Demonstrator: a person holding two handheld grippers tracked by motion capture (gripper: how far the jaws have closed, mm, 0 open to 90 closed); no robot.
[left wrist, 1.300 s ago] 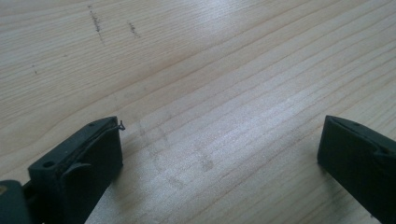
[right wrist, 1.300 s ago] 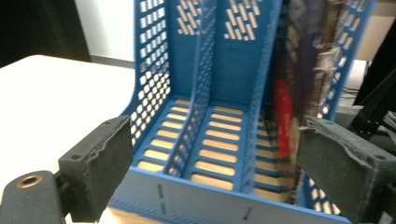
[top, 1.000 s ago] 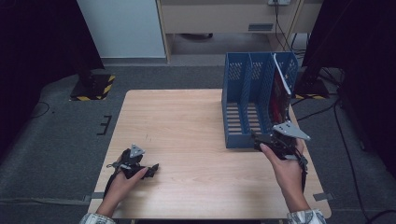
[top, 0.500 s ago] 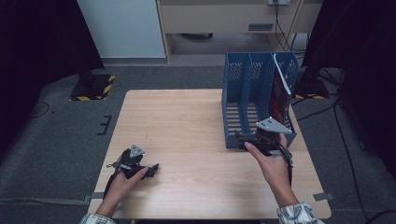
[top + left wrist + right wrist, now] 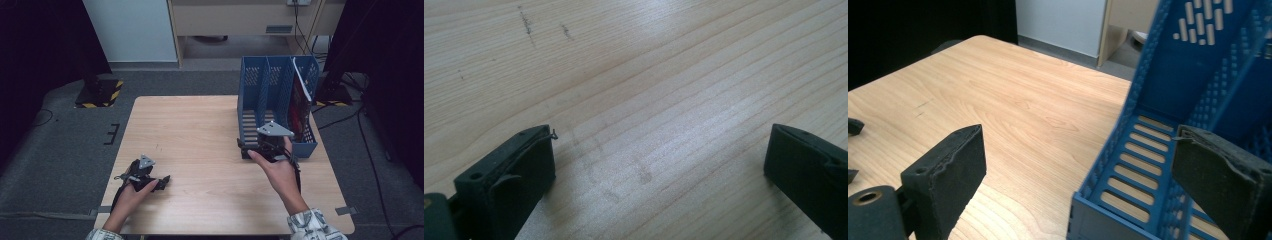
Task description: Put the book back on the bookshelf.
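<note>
We are bringing the right claw (image 5: 248,148) up to the front of the blue file rack (image 5: 265,95), which is standing on the right half of the desk (image 5: 200,125) with a red folder (image 5: 299,107) leaning in its rightmost compartment. In the right gripper view the jaws are spread wide and holding nothing, with the rack's front left corner (image 5: 1083,200) sitting right between them, one jaw out over bare wood and the other over the slotted floor of the left compartment. To our eye the step in hand is taking hold of that front wall, so we are wanting the jaws square to it and low enough to bite plastic, closing gently because a light rack like this could skid or tip. Meanwhile the left claw (image 5: 165,181) is resting near the front left of the desk, well apart from the rack, its jaws also gaping wide over empty wood grain.
</note>
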